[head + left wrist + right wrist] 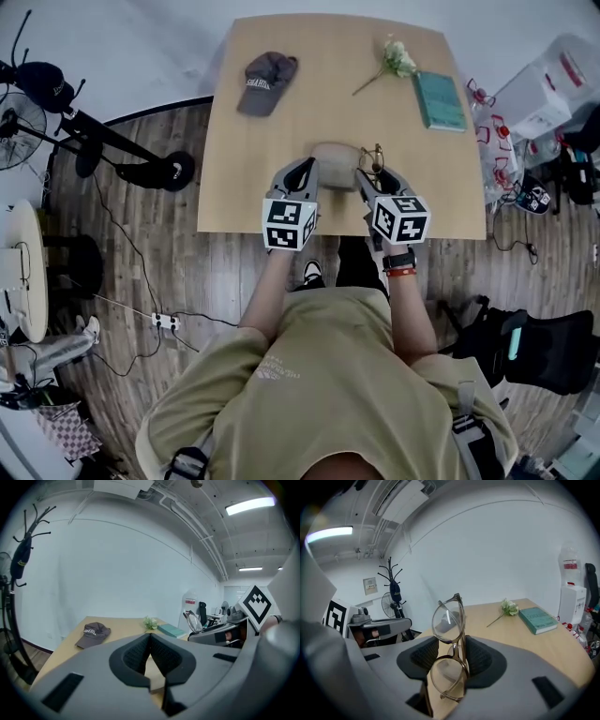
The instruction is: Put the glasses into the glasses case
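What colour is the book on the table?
The book is teal, clearest in the head view.

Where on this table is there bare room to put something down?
Bare wood: between the cap and the flower, and between the book and the near edge. Crowded: the near middle, with glasses case, left gripper, right gripper holding glasses.

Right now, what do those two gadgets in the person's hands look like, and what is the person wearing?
The left gripper and right gripper are smooth grey shells, each with two jaws lined by black ribbed pads, and each carries a white cube with black square markers. The person wears an olive short-sleeved T-shirt and, on the right wrist, a black watch beside an orange band.
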{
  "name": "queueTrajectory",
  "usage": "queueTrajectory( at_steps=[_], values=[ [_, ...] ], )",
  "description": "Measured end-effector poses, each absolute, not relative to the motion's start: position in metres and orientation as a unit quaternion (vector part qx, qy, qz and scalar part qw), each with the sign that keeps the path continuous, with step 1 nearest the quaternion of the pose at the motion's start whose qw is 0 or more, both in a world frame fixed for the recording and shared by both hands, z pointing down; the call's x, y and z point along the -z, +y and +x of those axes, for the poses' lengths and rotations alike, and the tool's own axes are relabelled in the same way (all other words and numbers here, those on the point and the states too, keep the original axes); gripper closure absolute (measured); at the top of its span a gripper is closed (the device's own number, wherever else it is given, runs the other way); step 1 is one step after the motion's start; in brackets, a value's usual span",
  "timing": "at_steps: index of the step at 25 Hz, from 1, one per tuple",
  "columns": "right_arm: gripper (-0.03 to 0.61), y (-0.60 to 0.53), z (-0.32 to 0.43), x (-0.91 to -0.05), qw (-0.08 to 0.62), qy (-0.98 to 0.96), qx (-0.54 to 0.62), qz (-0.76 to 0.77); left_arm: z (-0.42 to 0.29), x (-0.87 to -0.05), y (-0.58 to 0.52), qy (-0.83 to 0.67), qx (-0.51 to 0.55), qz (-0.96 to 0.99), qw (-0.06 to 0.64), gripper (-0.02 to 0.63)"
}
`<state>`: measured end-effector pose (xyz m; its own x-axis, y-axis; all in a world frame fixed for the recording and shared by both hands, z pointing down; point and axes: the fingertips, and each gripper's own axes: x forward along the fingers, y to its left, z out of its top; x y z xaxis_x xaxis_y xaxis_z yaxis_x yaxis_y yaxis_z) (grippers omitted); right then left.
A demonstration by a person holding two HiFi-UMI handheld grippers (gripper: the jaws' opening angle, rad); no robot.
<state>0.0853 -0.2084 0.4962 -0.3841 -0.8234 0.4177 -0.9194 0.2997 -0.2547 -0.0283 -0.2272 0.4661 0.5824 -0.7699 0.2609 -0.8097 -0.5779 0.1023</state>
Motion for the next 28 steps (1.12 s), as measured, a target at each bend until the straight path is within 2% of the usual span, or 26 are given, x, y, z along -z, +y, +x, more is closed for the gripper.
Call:
queueTrajectory(
  at_steps=[15,28],
  values=[
    [0.385,-0.273,0.080,-0.568,0.174,-0.828,-0.276,0.457,-0.018,-0.521,-0.287,-0.456,-0.123,0.870,0.139,0.591],
    [0.380,-0.298,0.058,-0.618,0.302,-0.852,-0.266,0.335,-0.038,-0.550,-0.319,-0.473,-0.142,0.855,0.162,0.591]
  ],
)
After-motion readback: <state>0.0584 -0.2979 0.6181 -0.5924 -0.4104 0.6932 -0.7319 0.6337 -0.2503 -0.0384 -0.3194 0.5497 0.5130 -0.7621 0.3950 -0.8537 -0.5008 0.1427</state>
